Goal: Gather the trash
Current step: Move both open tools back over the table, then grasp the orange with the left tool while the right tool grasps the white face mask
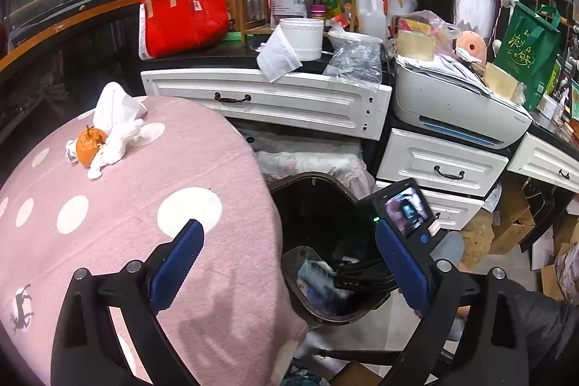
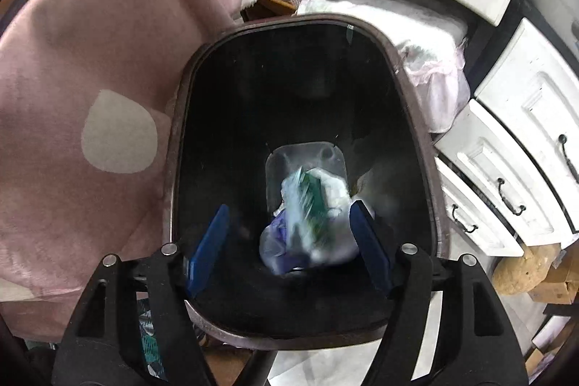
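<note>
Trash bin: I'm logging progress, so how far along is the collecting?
Done: a blurred bundle of wrappers is inside the bin. In hand: nothing; the right gripper is open over the bin, and the left gripper is open and empty. Left: crumpled tissues and an orange peel on the pink tablecloth.

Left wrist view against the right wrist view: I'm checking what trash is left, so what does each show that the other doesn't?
Only the left wrist view shows the orange peel and crumpled white tissues on the pink tablecloth, with the left gripper open. Only the right wrist view shows blurred trash between the open right gripper pads, apparently dropping. Both show the dark bin and white drawers.
</note>
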